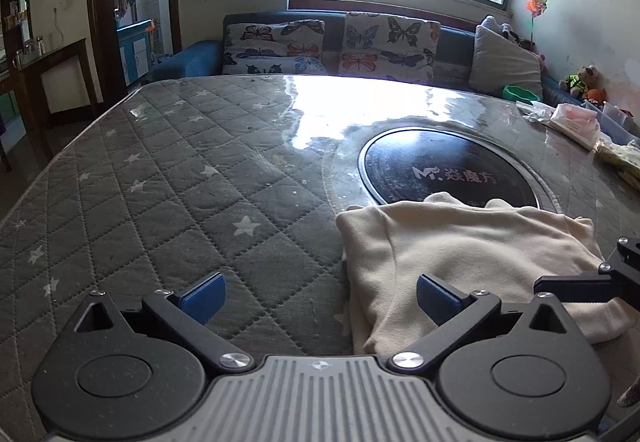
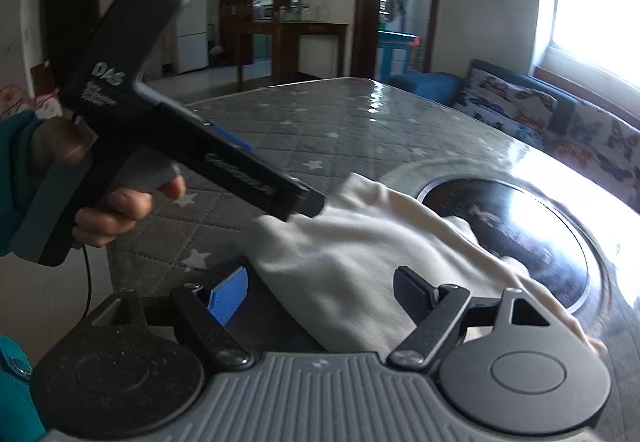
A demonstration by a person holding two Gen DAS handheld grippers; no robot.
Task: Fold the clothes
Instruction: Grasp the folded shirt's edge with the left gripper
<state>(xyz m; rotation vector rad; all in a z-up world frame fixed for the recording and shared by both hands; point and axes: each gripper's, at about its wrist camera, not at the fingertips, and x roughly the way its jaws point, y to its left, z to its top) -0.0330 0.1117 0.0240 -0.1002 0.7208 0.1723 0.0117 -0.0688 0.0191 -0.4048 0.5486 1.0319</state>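
A cream garment (image 1: 460, 254) lies folded on the quilted grey star-pattern table cover (image 1: 160, 181), partly over a black round hob plate (image 1: 448, 169). My left gripper (image 1: 320, 296) is open and empty, just above the cover at the garment's left edge; its right pad (image 1: 434, 296) is over the cloth. In the right wrist view the garment (image 2: 360, 242) lies ahead, and my right gripper (image 2: 324, 294) is open over its near edge. The left gripper's body (image 2: 188, 145), held in a hand, reaches to the garment's far left corner.
A sofa with butterfly cushions (image 1: 332, 41) stands behind the table under a bright window. Tissue packs and bags (image 1: 576, 121) sit at the table's right edge. A wooden cabinet (image 2: 288, 37) and a doorway lie beyond the table's far side.
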